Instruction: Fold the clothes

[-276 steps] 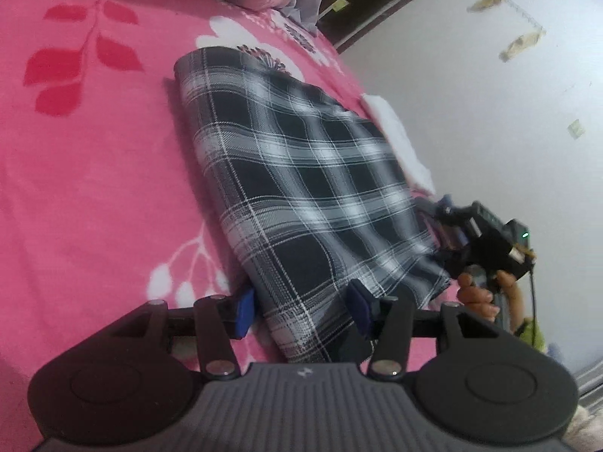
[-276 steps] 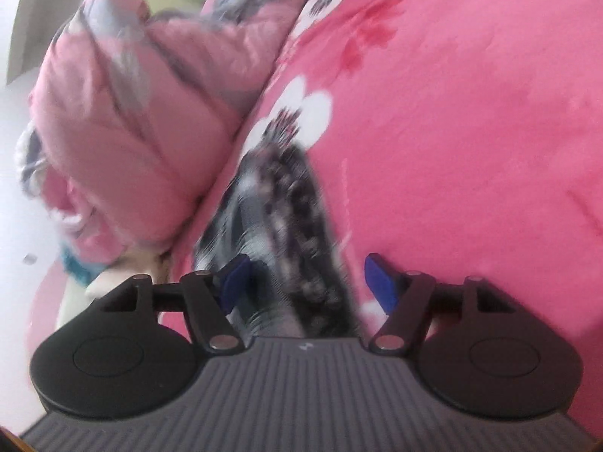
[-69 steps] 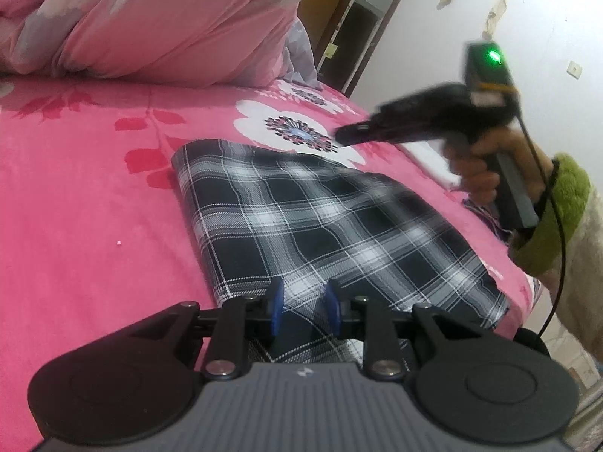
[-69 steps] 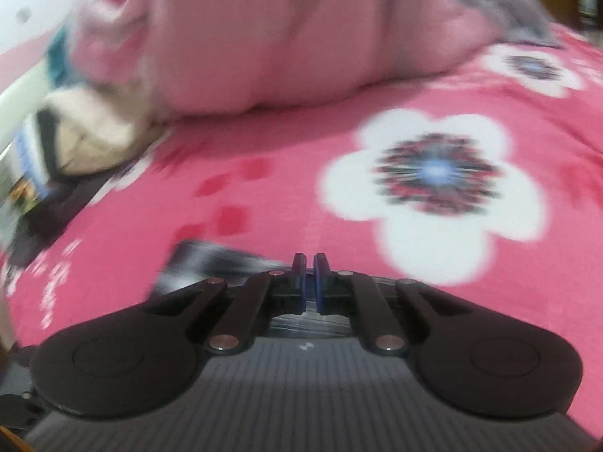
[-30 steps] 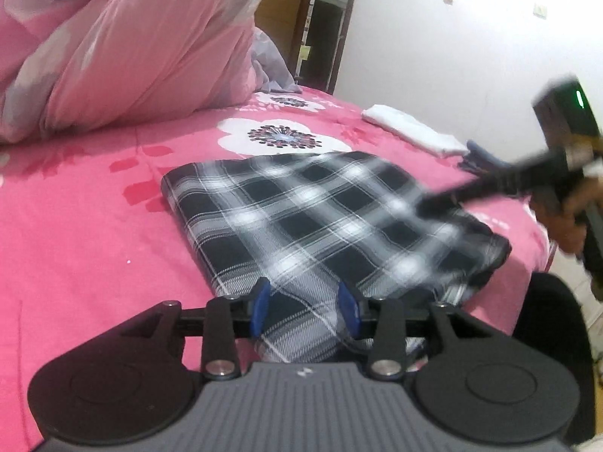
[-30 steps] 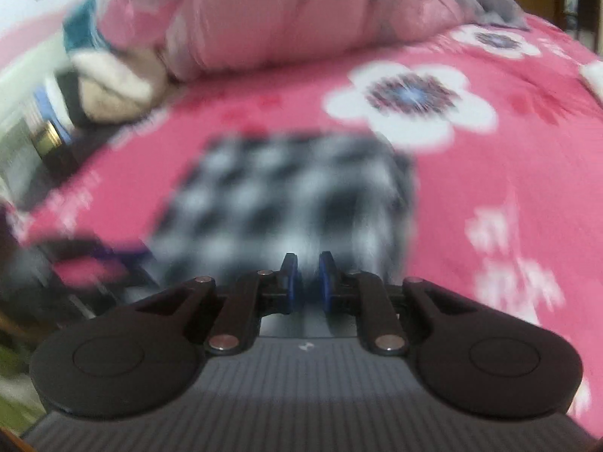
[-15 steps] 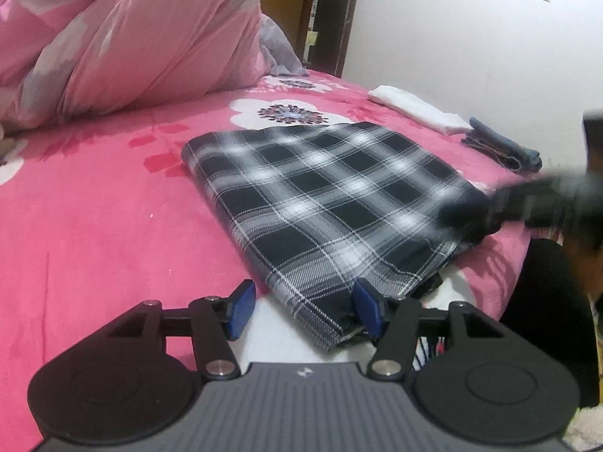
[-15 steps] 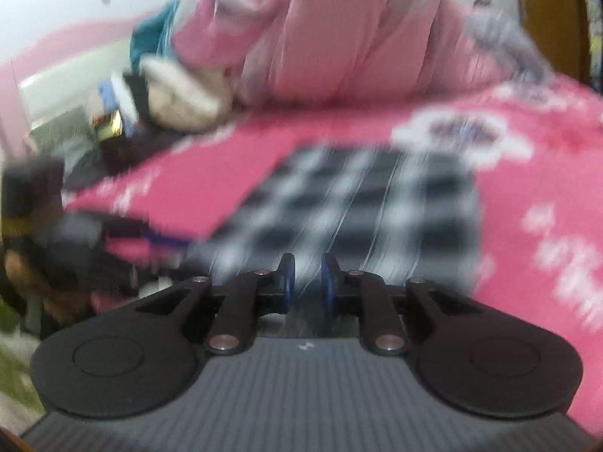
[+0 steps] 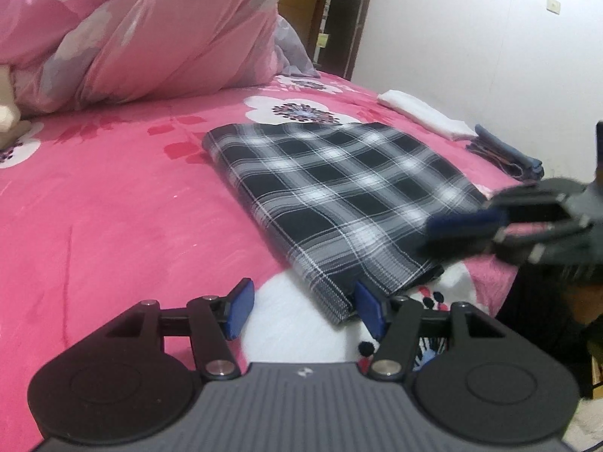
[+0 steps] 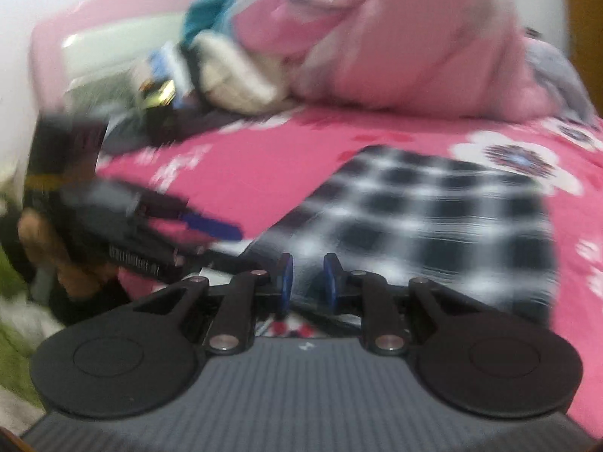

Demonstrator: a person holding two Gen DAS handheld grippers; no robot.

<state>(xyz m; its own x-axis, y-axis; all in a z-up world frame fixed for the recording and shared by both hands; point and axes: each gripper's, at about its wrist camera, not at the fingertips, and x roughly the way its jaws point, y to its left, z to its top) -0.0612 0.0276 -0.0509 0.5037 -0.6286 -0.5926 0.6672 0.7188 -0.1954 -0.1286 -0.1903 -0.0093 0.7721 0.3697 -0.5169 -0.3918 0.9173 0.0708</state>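
A folded black-and-white plaid cloth [image 9: 339,196] lies flat on the pink flowered bed sheet [image 9: 113,207]. My left gripper [image 9: 303,310] is open just short of the cloth's near corner. Its right fingertip [image 9: 367,310] is beside that corner and nothing is between the pads. My right gripper [image 9: 448,233] shows blurred over the cloth's right near edge. In the right wrist view the right gripper [image 10: 307,282] has its pads a narrow gap apart above the blurred cloth [image 10: 433,218], holding nothing that I can make out. The left gripper [image 10: 211,226] and a hand [image 10: 34,233] are at the left.
A bunched pink duvet [image 9: 150,37] fills the far side of the bed. A folded white cloth [image 9: 426,116] and a folded blue one [image 9: 505,154] lie along the right edge by the white wall. Behind is a dark doorway [image 9: 339,30]. Clutter [image 10: 150,86] sits by the headboard.
My left gripper opened, let go of the cloth's near edge and drew back. My right gripper swung from above the cloth down to its right near edge, and its pads parted slightly.
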